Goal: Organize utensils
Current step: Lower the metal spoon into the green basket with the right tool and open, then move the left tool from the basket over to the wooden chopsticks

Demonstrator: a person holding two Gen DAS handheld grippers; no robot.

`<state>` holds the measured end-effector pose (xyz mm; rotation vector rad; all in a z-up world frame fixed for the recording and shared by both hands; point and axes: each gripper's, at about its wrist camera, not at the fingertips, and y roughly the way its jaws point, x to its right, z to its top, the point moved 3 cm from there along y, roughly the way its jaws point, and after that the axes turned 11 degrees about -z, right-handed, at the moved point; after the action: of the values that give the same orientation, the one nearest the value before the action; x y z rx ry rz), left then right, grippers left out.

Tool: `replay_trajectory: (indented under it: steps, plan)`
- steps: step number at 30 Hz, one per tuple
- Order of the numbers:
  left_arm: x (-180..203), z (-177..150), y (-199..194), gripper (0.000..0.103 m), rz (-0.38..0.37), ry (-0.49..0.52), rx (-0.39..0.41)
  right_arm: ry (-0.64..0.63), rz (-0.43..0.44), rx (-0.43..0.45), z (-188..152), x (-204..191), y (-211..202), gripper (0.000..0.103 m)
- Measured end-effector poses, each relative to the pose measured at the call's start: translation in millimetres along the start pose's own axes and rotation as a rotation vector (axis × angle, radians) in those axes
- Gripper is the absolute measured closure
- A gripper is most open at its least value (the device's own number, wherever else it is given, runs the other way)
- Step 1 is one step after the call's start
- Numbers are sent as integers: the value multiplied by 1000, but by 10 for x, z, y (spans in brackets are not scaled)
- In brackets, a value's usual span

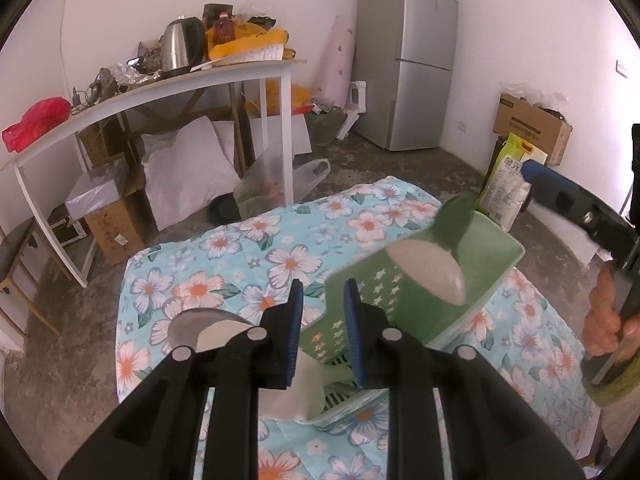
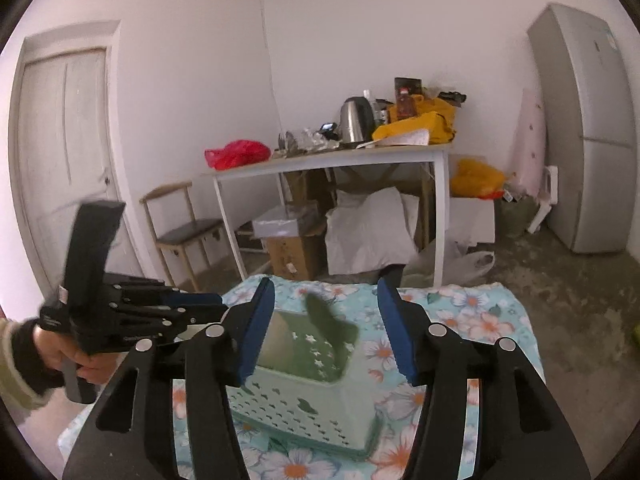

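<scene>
A pale green perforated utensil holder (image 1: 400, 308) (image 2: 304, 404) with star cut-outs sits tilted on the flowered cloth (image 1: 224, 248). My left gripper (image 1: 322, 292) (image 2: 222, 310) is shut on the holder's near wall. A blurred green-handled spoon with a white bowl (image 1: 428, 276) (image 2: 326, 318) is inside the holder, leaning over its rim. My right gripper (image 2: 326, 292) (image 1: 536, 178) stands open above the holder, its pads clear of the spoon on both sides. A grey metal utensil (image 1: 200, 326) lies on the cloth left of my left fingers. A white utensil (image 1: 298, 388) lies under them.
A clear tray (image 1: 352, 412) lies under the holder. Behind the cloth-covered table stand a white table (image 2: 332, 162) with a kettle (image 2: 356, 120) and bags, a wooden chair (image 2: 188, 228), cardboard boxes (image 1: 532, 124) and a silver fridge (image 1: 408, 52). A hand (image 1: 608, 320) grips the right tool.
</scene>
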<state>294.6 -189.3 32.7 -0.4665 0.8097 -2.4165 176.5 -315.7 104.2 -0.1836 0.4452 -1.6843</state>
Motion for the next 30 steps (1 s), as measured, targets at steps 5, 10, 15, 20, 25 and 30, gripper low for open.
replay_trajectory:
  steps: [5, 10, 15, 20, 25, 30]
  plan:
    - [15, -4, 3, 83, 15, 5, -6, 176, 56, -229, -60, 256, 341, 55]
    - [-70, 6, -166, 83, 22, -64, 55, 292, 113, -406, -273, 273, 552, 80]
    - [-412, -188, -708, 78, 49, -287, 245, 428, 60, -419, -348, 254, 422, 88]
    - [-771, -582, -774, 78, 55, -464, 216, 468, -28, -423, -399, 53, 152, 89]
    - [-860, -806, -792, 78, 29, -534, 206, 531, -30, -447, -490, -4, 87, 89]
    - [-815, -914, -739, 78, 6, -551, 187, 483, -77, -425, -450, 29, 224, 90]
